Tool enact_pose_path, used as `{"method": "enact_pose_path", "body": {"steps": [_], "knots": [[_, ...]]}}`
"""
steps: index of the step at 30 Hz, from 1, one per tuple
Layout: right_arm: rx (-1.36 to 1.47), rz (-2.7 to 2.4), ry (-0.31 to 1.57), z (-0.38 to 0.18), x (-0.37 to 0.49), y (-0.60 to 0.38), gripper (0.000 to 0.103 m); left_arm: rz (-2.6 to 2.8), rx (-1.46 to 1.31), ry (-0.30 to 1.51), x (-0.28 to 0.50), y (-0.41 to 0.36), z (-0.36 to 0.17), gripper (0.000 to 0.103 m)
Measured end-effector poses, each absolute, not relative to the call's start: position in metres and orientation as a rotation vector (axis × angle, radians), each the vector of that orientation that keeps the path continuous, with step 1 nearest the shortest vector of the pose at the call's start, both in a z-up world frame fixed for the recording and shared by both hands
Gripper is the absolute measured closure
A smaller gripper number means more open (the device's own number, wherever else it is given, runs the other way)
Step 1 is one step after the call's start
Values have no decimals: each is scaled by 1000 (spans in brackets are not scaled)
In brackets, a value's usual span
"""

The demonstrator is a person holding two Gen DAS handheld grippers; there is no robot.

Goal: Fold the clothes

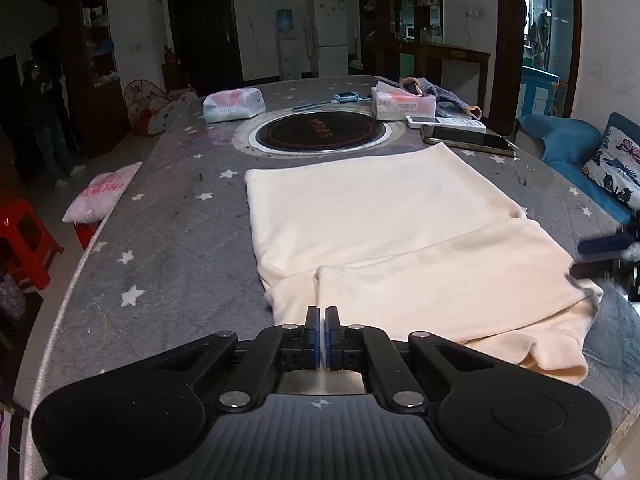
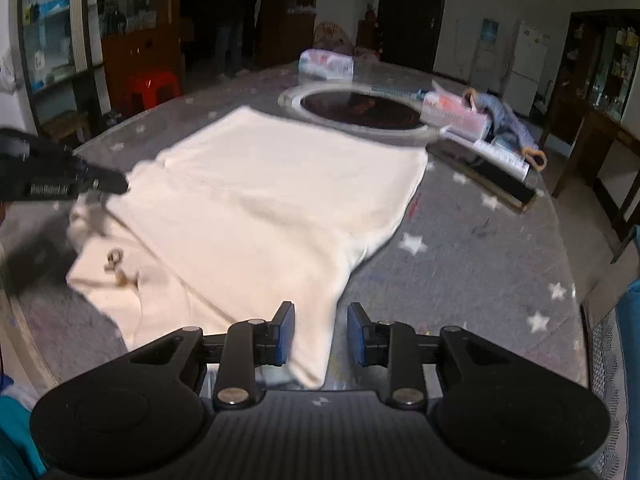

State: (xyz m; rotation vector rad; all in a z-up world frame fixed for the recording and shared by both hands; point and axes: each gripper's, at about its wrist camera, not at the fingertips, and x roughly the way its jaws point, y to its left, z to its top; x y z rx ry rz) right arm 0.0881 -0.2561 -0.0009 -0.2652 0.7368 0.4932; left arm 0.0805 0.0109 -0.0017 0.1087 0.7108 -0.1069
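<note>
A cream garment [image 1: 384,232] lies flat on the grey star-patterned table [image 1: 168,216], with a sleeve folded across its near part. My left gripper [image 1: 322,314] is at the garment's near left edge with its jaws together; I cannot see cloth between the pads. In the right wrist view the garment [image 2: 272,208] spreads ahead. My right gripper [image 2: 319,328] is open over the garment's near right corner, with cloth lying between the fingers. The left gripper [image 2: 108,182] shows at the left, at the garment's edge.
A round black cooktop [image 1: 320,132] is set in the table's middle. Behind and beside it lie a tissue pack [image 1: 234,105], a tissue box [image 1: 402,104], a remote, a phone [image 1: 468,140] and a grey-blue knit item. A blue sofa [image 1: 576,152] stands right, red stools left.
</note>
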Motion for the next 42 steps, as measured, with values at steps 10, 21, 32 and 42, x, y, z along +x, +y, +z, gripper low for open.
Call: {"method": "enact_pose_path", "body": {"steps": [10, 21, 32, 42], "knots": [[-199, 519, 722, 0, 129, -232, 87, -140, 77, 698, 90, 10, 12, 99], [-229, 515, 735, 0, 116, -243, 92, -202, 123, 748, 104, 3, -11, 92], [-297, 565, 749, -4, 84, -238, 88, -312, 300, 690, 42, 2, -8, 70], [-349, 578, 752, -2, 72, -233, 72, -394, 554, 609, 2, -18, -24, 58]]}}
